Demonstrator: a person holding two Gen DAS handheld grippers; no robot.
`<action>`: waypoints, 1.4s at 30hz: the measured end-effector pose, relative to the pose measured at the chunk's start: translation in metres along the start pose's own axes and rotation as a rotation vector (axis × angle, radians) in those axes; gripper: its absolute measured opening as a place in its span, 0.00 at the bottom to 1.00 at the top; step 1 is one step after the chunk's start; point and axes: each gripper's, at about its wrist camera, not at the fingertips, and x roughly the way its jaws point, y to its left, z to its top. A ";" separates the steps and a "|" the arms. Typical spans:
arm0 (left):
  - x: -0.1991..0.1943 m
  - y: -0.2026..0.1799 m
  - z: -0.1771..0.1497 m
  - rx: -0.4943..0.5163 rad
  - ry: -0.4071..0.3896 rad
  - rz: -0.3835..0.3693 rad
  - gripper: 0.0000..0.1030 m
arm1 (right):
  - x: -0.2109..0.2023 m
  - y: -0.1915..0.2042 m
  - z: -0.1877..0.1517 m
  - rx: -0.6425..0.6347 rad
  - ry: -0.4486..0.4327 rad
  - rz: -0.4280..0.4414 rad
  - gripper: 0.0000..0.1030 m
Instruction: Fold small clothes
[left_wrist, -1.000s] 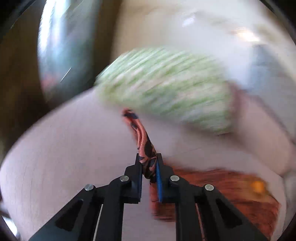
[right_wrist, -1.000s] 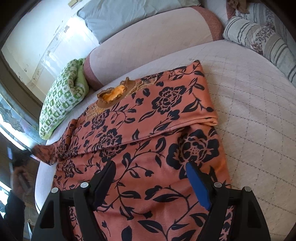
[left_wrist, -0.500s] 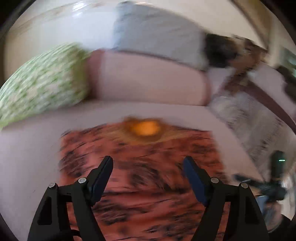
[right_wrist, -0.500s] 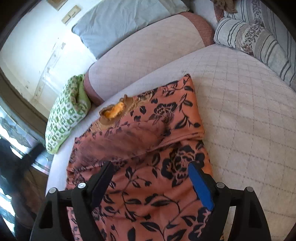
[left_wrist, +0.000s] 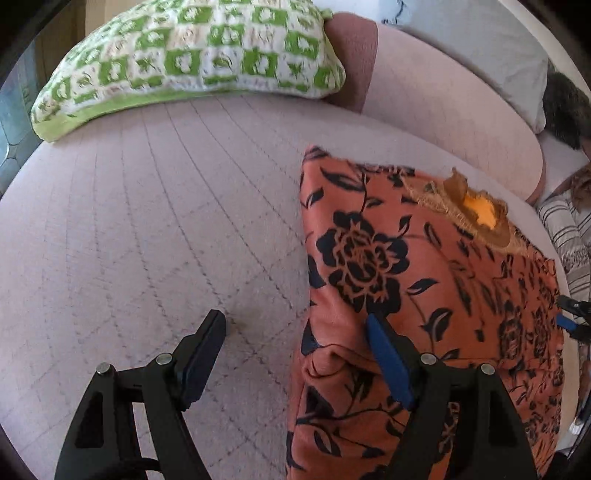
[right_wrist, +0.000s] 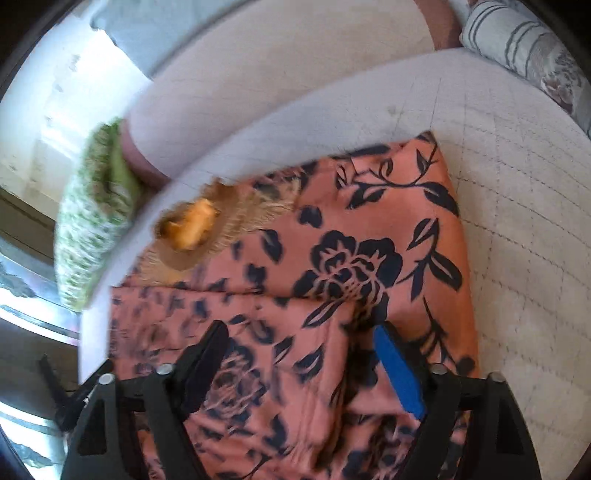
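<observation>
Left wrist view: my left gripper (left_wrist: 295, 332) stands with its jaws wide apart and nothing clamped between them. Its left finger hangs over the bare quilted bed cover (left_wrist: 155, 236); its blue-padded right finger sits over the left edge of the floral garment (left_wrist: 417, 295). The garment is an orange-pink cloth with a black rose-and-leaf print, lying flat on the bed cover with one long side already laid over as a fold. A gold-embroidered neckline (left_wrist: 476, 214) with a bright orange lining lies at the far end of the garment. A green-and-white checked pillow (left_wrist: 192, 55) rests at the far edge of the bed, beside a pink bolster (left_wrist: 443, 103). A striped cushion (left_wrist: 569, 236) lies at the right margin, and a small part of my other tool shows just past the garment's right edge.

Right wrist view, partly blurred: my right gripper (right_wrist: 299, 343) hovers over the near part of the garment (right_wrist: 369, 240). Its jaws have just been closing, yet they stand apart; the cloth lies below the gap and the pads do not pinch it. A fold line crosses the garment ahead of the fingertips.
</observation>
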 end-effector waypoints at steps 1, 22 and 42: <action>0.000 -0.003 -0.001 0.020 -0.013 0.009 0.76 | 0.010 0.004 0.000 -0.024 0.041 -0.047 0.36; -0.029 -0.007 0.015 0.036 -0.117 -0.019 0.57 | 0.008 0.029 0.001 -0.320 -0.114 -0.301 0.47; -0.091 -0.033 -0.076 0.106 -0.026 -0.069 0.70 | -0.017 -0.018 -0.057 -0.094 0.020 0.204 0.83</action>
